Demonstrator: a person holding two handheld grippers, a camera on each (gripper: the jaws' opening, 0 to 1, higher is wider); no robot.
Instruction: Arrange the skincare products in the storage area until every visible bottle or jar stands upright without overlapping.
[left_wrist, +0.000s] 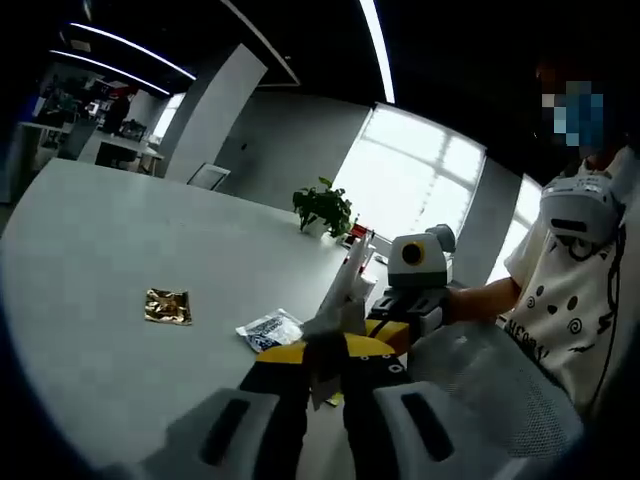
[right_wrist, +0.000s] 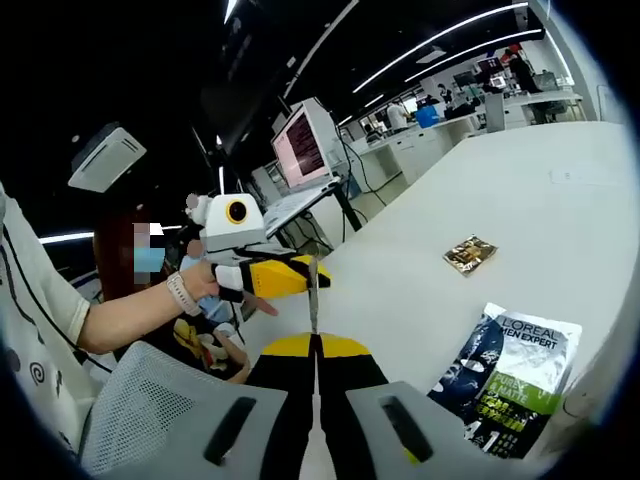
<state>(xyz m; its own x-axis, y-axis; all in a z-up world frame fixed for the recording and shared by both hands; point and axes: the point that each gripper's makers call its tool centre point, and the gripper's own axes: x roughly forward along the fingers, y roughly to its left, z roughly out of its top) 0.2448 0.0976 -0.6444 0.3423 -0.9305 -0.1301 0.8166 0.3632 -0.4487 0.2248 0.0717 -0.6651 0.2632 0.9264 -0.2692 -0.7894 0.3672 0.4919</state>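
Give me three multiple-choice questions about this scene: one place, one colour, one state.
1. Where is the gold sachet? A. on the white table B. on a chair C. inside a box
2. What colour is the L'Oreal packet's lower band? A. red B. green C. orange
3. How is the left gripper? A. wide open B. shut on a white sachet C. shut on a bottle
Answers: 1 A, it lies flat on the tabletop; 2 B, green sits under the dark top; 3 B, its jaws pinch the sachet's lower end.
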